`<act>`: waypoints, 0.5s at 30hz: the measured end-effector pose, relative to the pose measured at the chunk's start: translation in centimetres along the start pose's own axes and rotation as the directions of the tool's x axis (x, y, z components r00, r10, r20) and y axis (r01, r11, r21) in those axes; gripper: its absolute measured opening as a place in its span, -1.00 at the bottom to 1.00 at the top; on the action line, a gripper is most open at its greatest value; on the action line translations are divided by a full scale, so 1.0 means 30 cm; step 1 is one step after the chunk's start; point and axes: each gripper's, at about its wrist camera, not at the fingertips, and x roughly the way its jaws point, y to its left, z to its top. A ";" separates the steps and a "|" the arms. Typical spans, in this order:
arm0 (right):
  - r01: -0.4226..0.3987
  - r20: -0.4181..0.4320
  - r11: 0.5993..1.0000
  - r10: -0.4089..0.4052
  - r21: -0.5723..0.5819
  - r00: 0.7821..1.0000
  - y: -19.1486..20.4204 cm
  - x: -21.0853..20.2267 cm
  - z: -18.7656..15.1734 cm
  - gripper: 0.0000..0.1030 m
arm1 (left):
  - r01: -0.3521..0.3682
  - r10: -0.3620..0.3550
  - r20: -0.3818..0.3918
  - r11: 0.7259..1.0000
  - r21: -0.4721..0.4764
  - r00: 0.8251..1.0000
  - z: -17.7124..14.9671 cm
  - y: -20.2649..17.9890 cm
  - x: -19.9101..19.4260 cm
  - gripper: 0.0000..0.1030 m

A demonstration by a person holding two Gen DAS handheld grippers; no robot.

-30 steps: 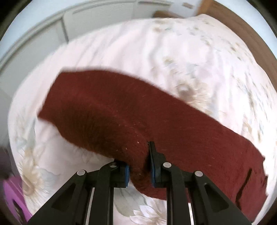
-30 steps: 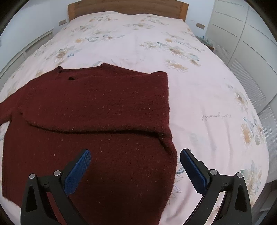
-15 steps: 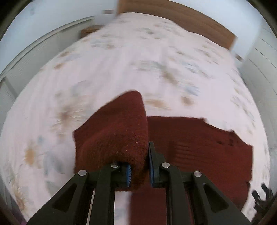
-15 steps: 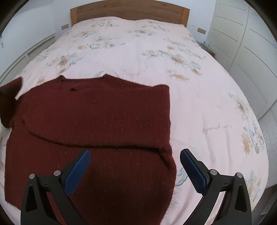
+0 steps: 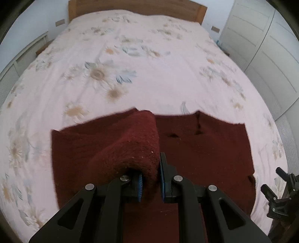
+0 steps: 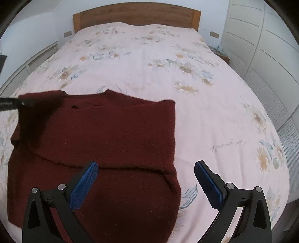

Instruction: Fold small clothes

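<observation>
A dark red knitted sweater (image 6: 104, 142) lies flat on the floral bed cover, its right sleeve folded across the body. My left gripper (image 5: 151, 177) is shut on the sweater's left sleeve (image 5: 130, 142) and holds it lifted over the body. That sleeve also shows in the right wrist view (image 6: 39, 104), with the left gripper's tip beside it. My right gripper (image 6: 145, 179) is open and empty, hovering above the sweater's lower right part.
The bed cover (image 6: 205, 115) extends far beyond the sweater to a wooden headboard (image 6: 136, 15). White wardrobe doors (image 6: 265, 46) stand on the right. The right gripper shows at the right edge of the left wrist view (image 5: 280, 194).
My left gripper has carried the sleeve from the left side inward over the sweater's body. My right gripper has stayed open and nearly still.
</observation>
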 end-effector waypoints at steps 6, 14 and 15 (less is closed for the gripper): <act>-0.003 -0.029 1.000 0.003 0.015 1.000 -0.015 0.025 -0.038 0.99 | -0.032 0.034 -0.063 0.999 0.037 0.997 -0.097 -0.033 0.105 -0.76; -0.015 -0.054 0.999 0.018 0.051 0.998 -0.030 0.049 -0.077 0.99 | -0.086 0.097 -0.106 0.991 0.103 0.990 -0.176 -0.050 0.175 -0.70; -0.016 -0.055 0.999 0.019 0.052 0.998 -0.028 0.050 -0.078 0.99 | -0.093 0.105 -0.105 0.990 0.109 0.989 -0.180 -0.052 0.178 -0.69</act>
